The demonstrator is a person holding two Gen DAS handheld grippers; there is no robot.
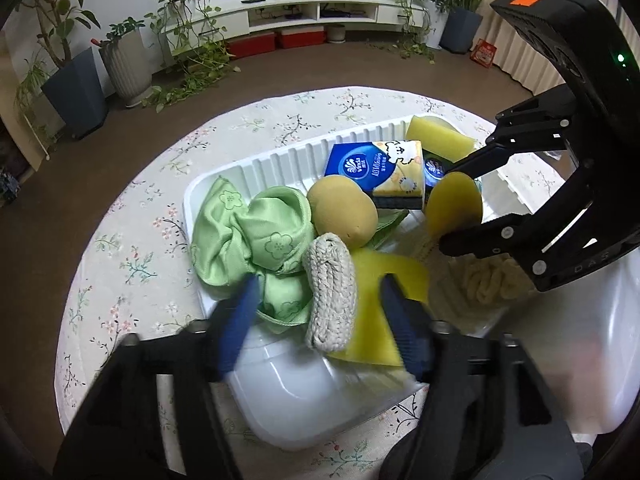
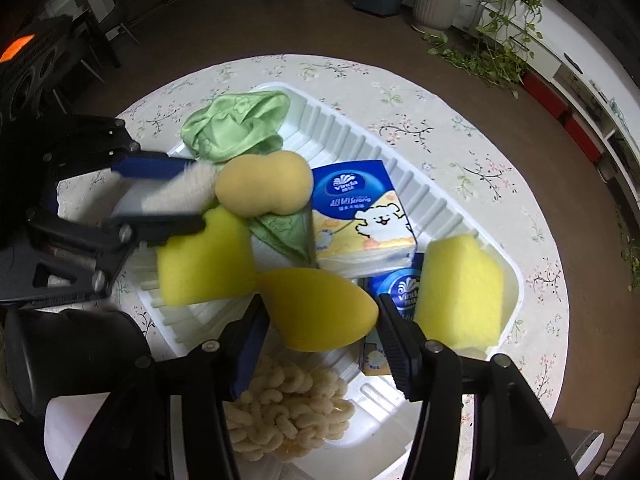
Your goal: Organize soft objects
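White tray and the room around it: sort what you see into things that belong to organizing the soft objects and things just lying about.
Part of the job:
white tray
green cloth
knitted scrubber
peanut-shaped sponge
yellow teardrop sponge
yellow block sponge
tissue packs
chenille mitt

Just lying about:
potted plants
TV shelf
red boxes

tissue pack [image 2: 360, 216] | "Vinda" | "4D Strong" partly legible

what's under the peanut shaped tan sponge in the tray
A green cloth pokes out beneath the tan sponge, and a yellow sponge sits beside it. The tray floor below is covered.
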